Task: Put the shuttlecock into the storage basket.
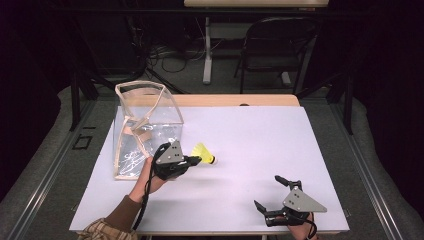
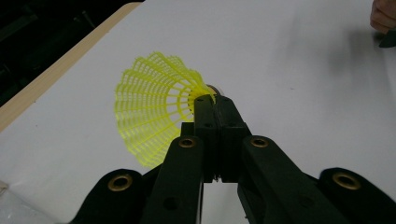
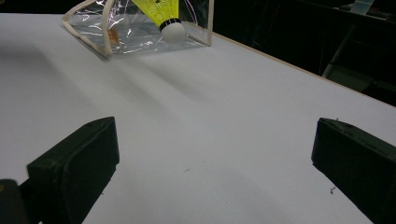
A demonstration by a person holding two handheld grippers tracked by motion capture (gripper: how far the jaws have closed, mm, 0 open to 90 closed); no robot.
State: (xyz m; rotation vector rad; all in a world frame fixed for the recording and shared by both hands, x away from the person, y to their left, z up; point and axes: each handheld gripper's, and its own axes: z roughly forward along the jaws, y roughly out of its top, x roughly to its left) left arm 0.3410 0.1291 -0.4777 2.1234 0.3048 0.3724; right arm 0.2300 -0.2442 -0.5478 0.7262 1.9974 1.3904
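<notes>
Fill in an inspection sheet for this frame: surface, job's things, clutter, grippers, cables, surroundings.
Surface: white table top, wooden edge at the far side.
Job's things: yellow shuttlecock gripped at its neck; clear bag standing open at the left.
Clutter: nothing seen.
Grippers: left hand-held gripper shut on the shuttlecock; right hand-held gripper open, near the front edge.
Cables: black cable trailing along the left forearm.
Surroundings: dark room, folding chair, floor cables behind.
</notes>
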